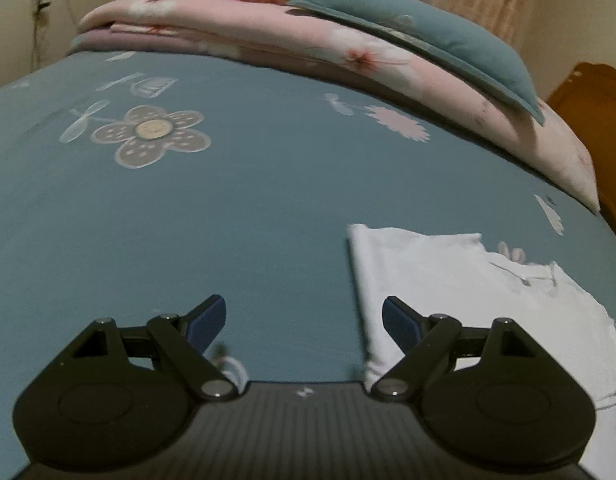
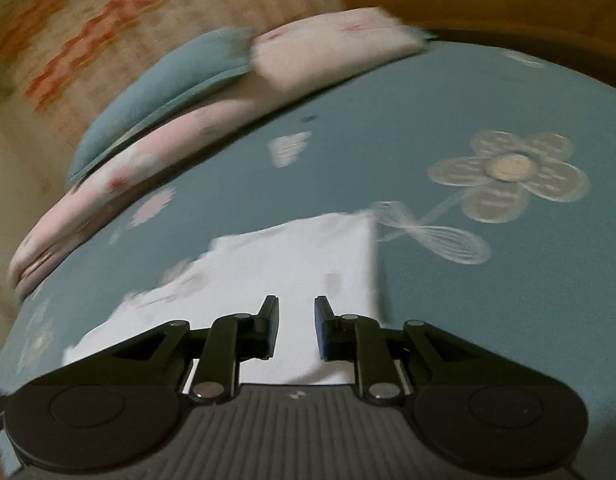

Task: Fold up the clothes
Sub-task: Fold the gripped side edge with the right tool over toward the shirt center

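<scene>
On the bed's teal flowered sheet: one white garment, folded flat. Left tongs spread wide, empty, beside its edge. Right tongs slightly parted above it, gripping nothing.

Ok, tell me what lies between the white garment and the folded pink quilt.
Only bare blue floral bedsheet between the white garment and the pink quilt, in both wrist views.
</scene>
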Action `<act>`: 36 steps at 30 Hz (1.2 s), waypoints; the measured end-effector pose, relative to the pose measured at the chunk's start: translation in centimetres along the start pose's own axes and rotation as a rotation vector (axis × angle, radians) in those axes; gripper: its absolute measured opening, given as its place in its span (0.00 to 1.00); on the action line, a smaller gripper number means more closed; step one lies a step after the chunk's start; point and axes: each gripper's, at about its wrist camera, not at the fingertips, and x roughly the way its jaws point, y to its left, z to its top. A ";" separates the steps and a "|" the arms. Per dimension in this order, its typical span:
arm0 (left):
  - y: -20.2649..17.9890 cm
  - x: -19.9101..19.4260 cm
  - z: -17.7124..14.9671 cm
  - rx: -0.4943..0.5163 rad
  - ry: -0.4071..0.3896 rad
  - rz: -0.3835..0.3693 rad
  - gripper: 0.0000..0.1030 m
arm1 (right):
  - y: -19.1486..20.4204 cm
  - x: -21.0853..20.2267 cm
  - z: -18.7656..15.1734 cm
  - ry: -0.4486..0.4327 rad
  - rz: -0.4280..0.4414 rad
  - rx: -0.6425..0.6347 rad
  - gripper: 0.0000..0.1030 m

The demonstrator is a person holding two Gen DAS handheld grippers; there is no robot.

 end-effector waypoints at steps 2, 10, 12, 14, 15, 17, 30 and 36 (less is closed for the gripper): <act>0.3 0.2 -0.1 0.012 0.008 0.020 0.83 | 2.8 0.8 0.0 0.048 0.060 -0.075 0.22; 1.5 0.8 -0.4 0.024 0.084 -0.030 0.83 | 17.9 7.7 -2.7 0.263 0.285 -0.411 0.17; 1.9 0.9 -0.5 0.026 0.096 -0.035 0.83 | 21.3 9.7 -4.1 0.306 0.324 -0.485 0.17; 2.4 0.8 -0.7 0.025 0.101 -0.042 0.83 | 24.7 11.7 -5.5 0.349 0.363 -0.557 0.17; 2.7 0.8 -0.7 0.023 0.104 -0.043 0.83 | 26.1 12.7 -6.3 0.369 0.375 -0.583 0.17; 3.1 0.9 -0.8 0.017 0.108 -0.035 0.83 | 28.2 14.8 -8.0 0.405 0.369 -0.635 0.17; 3.8 1.2 -0.9 -0.001 0.135 -0.099 0.83 | 32.2 18.5 -9.7 0.360 0.366 -0.702 0.14; 1.2 1.5 -1.7 0.090 0.201 -0.207 0.83 | 32.0 20.6 -9.1 0.339 0.292 -0.749 0.14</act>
